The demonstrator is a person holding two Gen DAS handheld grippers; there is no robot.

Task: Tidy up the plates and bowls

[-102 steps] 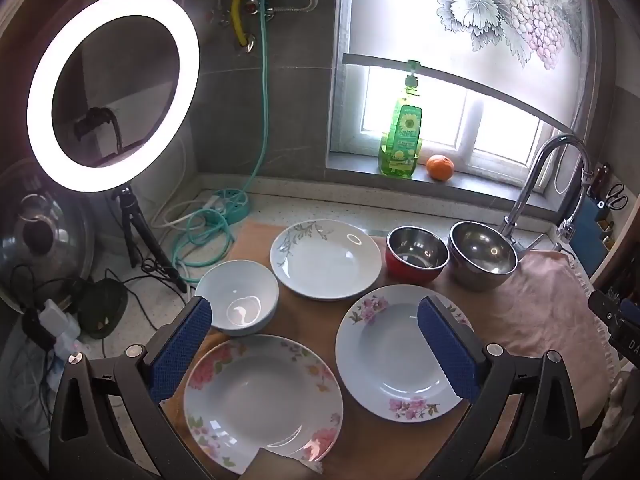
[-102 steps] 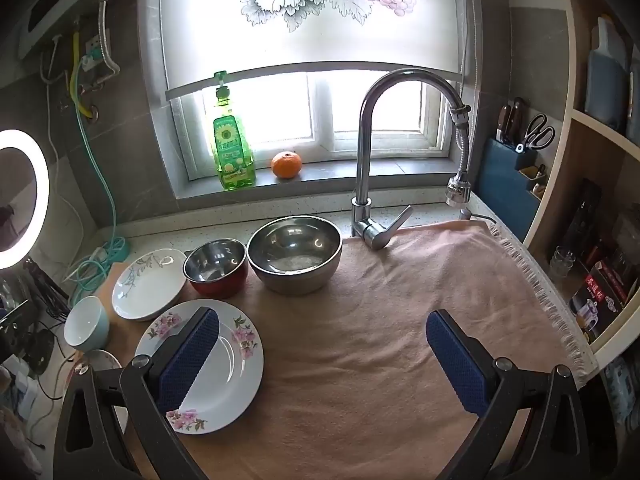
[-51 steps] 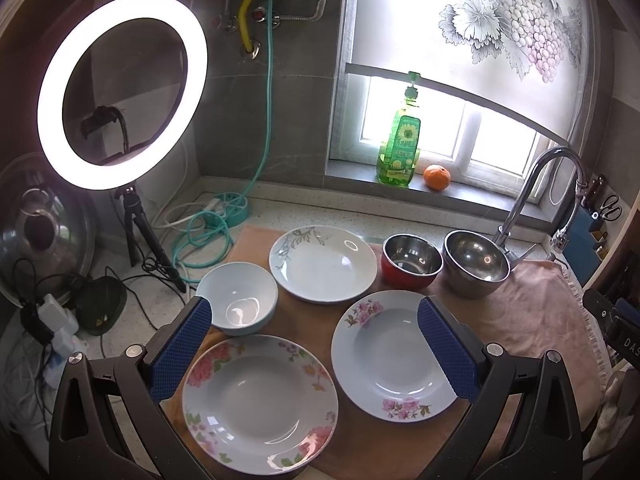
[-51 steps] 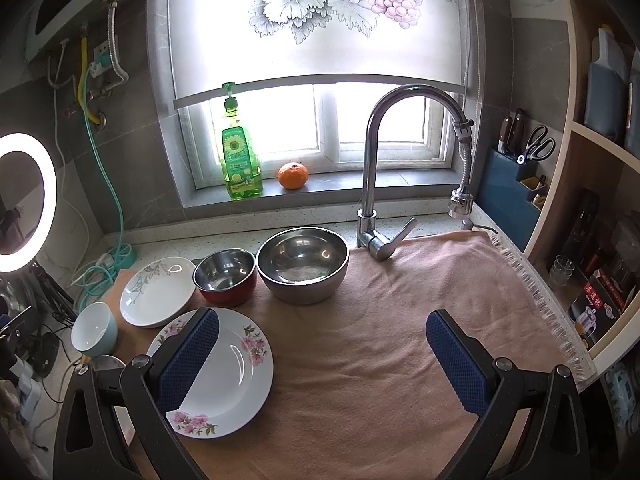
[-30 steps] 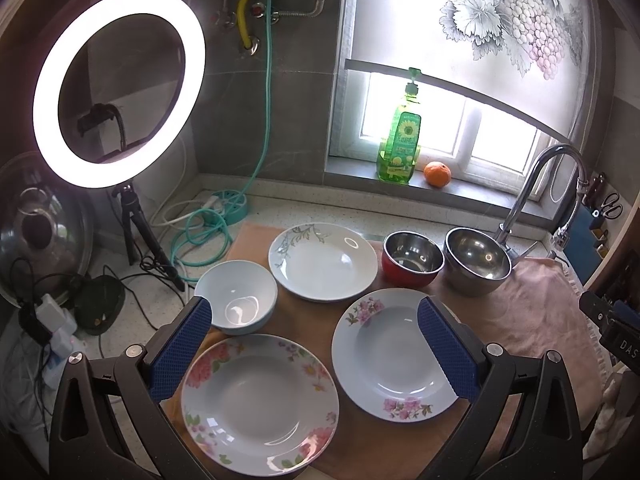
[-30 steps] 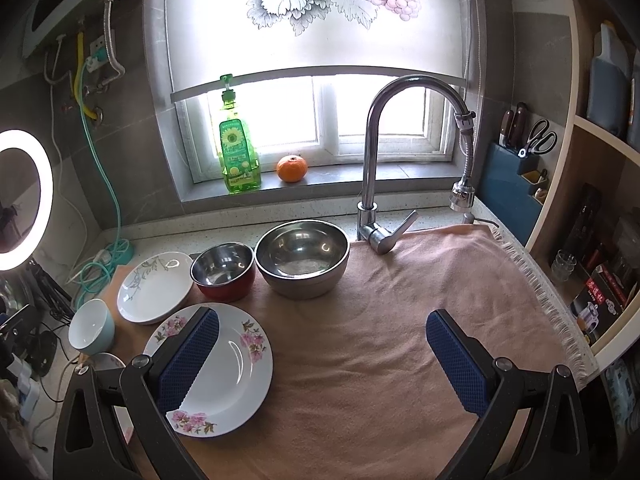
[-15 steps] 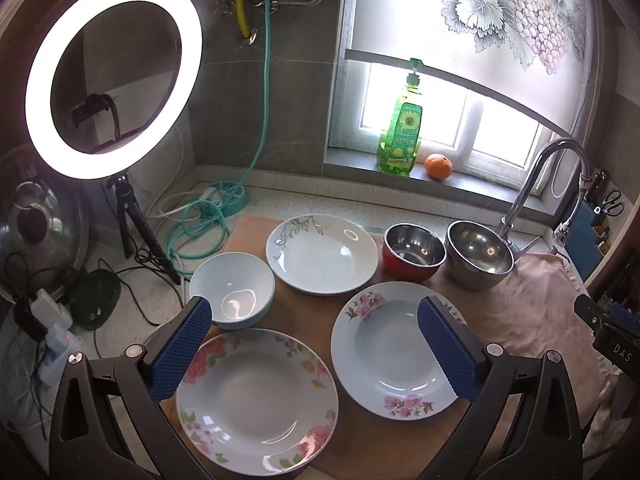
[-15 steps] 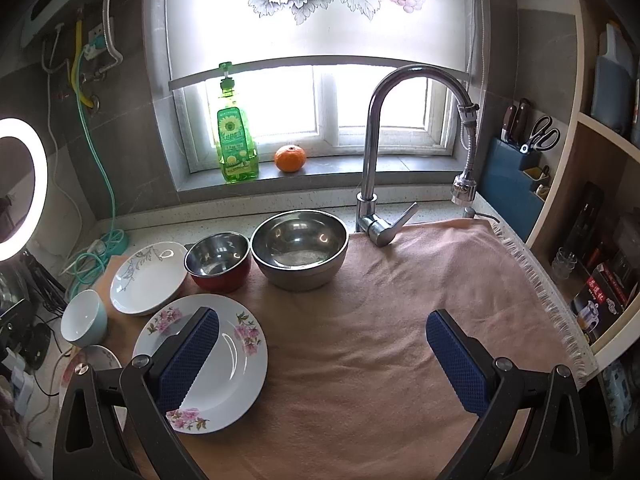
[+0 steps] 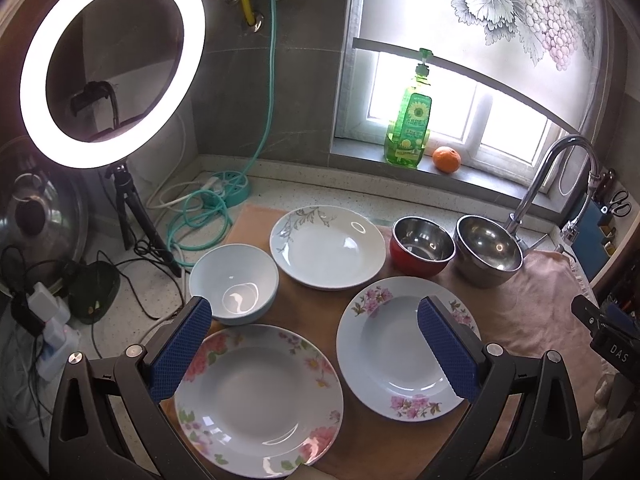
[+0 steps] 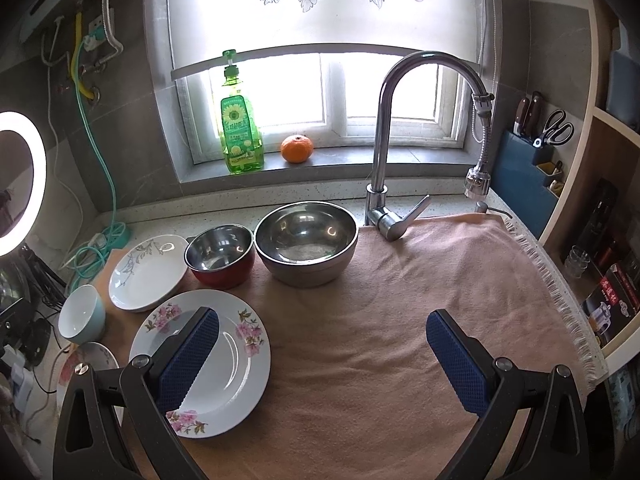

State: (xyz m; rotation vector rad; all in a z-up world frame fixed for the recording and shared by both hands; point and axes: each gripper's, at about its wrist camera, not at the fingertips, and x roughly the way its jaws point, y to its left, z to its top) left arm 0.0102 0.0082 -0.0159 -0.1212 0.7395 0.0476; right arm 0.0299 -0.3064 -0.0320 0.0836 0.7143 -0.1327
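Observation:
My left gripper (image 9: 314, 350) is open and empty above the near plates. Below it lie a rose-rimmed plate (image 9: 256, 400) and a pink-flower plate (image 9: 396, 352). Behind them stand a pale blue bowl (image 9: 234, 282), a grey-leaf plate (image 9: 326, 252), a red steel-lined bowl (image 9: 422, 246) and a large steel bowl (image 9: 488, 250). My right gripper (image 10: 322, 354) is open and empty over the pink cloth (image 10: 420, 320). The pink-flower plate (image 10: 236, 356) lies under its left finger, with the red bowl (image 10: 220, 256) and large steel bowl (image 10: 306, 242) behind.
A tap (image 10: 384, 160) stands behind the cloth. A green soap bottle (image 10: 240, 128) and an orange (image 10: 297, 149) sit on the window sill. A ring light (image 9: 112, 60) on a tripod, cables and a green hose (image 9: 200, 216) are at the left. A knife block (image 10: 532, 168) is at the right.
Both grippers have shifted slightly, the dishes sliding a little in view. Both stay open and empty. No dish has moved.

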